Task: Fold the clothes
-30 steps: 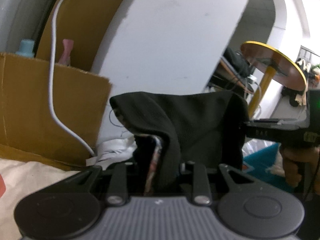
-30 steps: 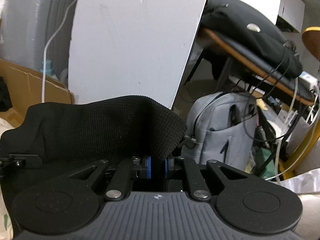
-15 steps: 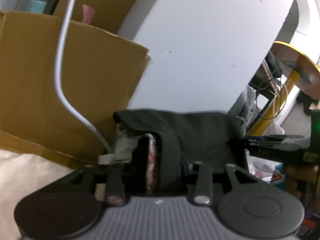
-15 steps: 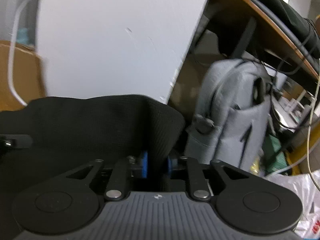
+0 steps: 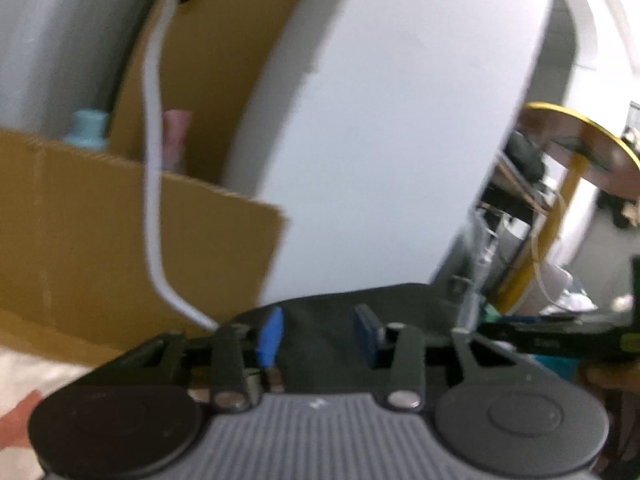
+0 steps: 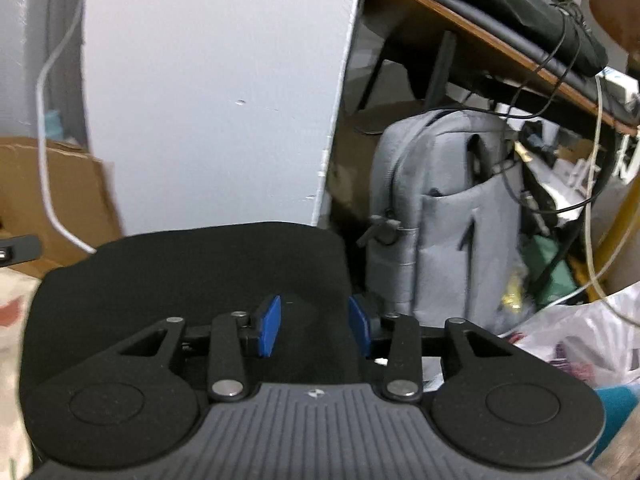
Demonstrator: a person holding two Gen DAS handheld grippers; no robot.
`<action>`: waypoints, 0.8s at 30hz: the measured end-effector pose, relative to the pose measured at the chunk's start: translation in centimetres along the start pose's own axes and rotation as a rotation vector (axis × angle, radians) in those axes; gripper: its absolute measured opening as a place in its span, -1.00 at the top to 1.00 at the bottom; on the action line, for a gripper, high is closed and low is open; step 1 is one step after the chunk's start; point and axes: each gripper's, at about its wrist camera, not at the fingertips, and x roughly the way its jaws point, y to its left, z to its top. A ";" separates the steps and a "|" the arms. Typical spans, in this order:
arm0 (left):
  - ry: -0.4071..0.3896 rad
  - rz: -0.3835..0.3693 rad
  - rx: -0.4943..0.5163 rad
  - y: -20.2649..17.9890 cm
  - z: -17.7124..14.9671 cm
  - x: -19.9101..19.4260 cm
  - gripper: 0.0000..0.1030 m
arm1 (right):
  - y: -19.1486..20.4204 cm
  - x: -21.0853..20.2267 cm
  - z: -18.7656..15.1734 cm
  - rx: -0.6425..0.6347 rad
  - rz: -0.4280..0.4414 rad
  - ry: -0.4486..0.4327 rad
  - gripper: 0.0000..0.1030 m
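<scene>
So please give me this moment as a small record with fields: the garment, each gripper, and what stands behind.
garment: black garment, lying low in front of both grippers
left gripper: jaws apart, have just been closing, cloth between but not pinched
right gripper: jaws apart, have just been opening, pads off the cloth
behind: white panel, cardboard box, grey backpack
</scene>
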 end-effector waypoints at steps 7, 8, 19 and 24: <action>0.038 0.024 0.072 -1.1 -1.8 3.8 0.49 | 0.2 3.8 0.8 0.022 0.024 -0.010 0.38; 0.037 0.029 0.073 -0.7 -2.2 4.3 0.50 | 0.1 4.8 0.8 0.031 0.021 -0.005 0.38; 0.039 0.050 0.048 2.6 -6.0 7.4 0.42 | 0.2 10.4 -1.5 0.045 0.011 0.035 0.43; 0.077 0.088 0.065 2.5 -4.8 6.8 0.30 | 0.1 11.5 -0.7 0.058 -0.071 0.084 0.42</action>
